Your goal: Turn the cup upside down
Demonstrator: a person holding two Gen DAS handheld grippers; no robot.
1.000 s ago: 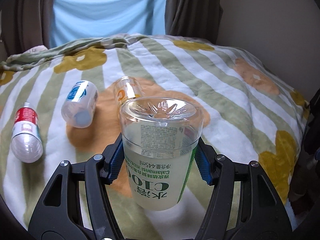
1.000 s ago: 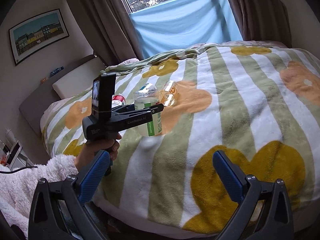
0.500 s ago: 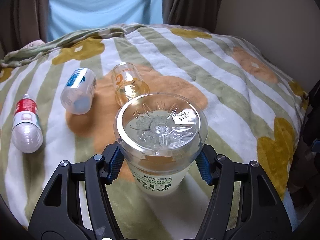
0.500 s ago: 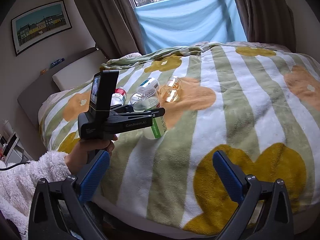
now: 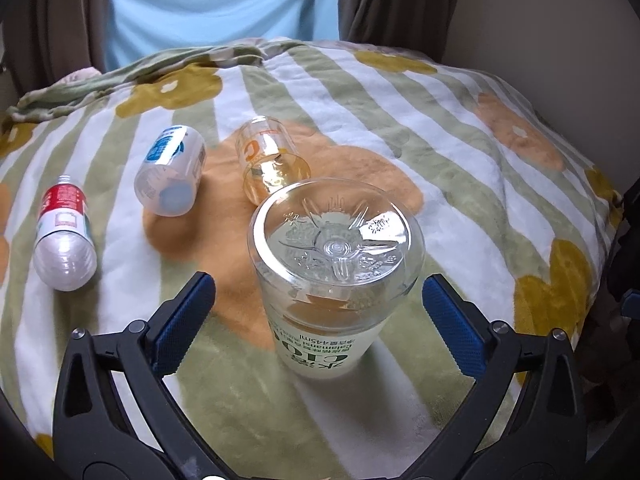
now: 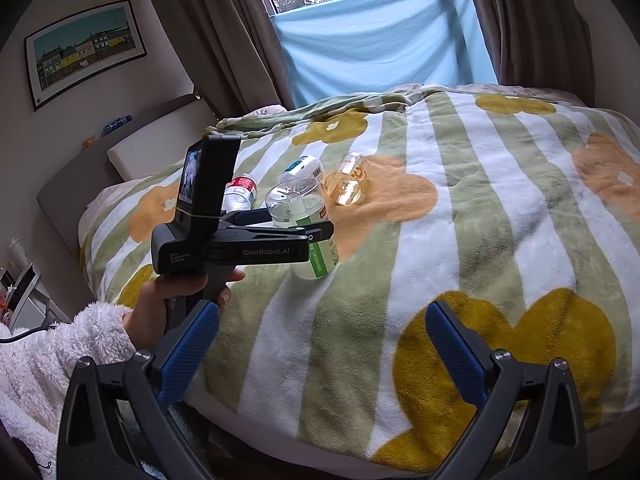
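Note:
A clear plastic cup [image 5: 336, 272] with a green and white label stands upside down on the bed, base up. My left gripper [image 5: 320, 316] is open, its blue pads [image 5: 184, 320] apart on either side of the cup and not touching it. In the right wrist view the cup [image 6: 308, 224] stands on the blanket between the left gripper's fingers [image 6: 316, 236]. My right gripper [image 6: 320, 344] is open and empty near the front edge of the bed.
Three cups lie on their sides on the striped flower blanket [image 5: 460, 128]: an orange-print one [image 5: 272, 160], a blue-label one [image 5: 172, 172], a red-label one [image 5: 64, 236]. A curtained window [image 6: 380, 40] is behind; a headboard [image 6: 80, 176] at left.
The left gripper lowered the upside-down cup onto the blanket and opened, letting it go. The right gripper has hardly moved.

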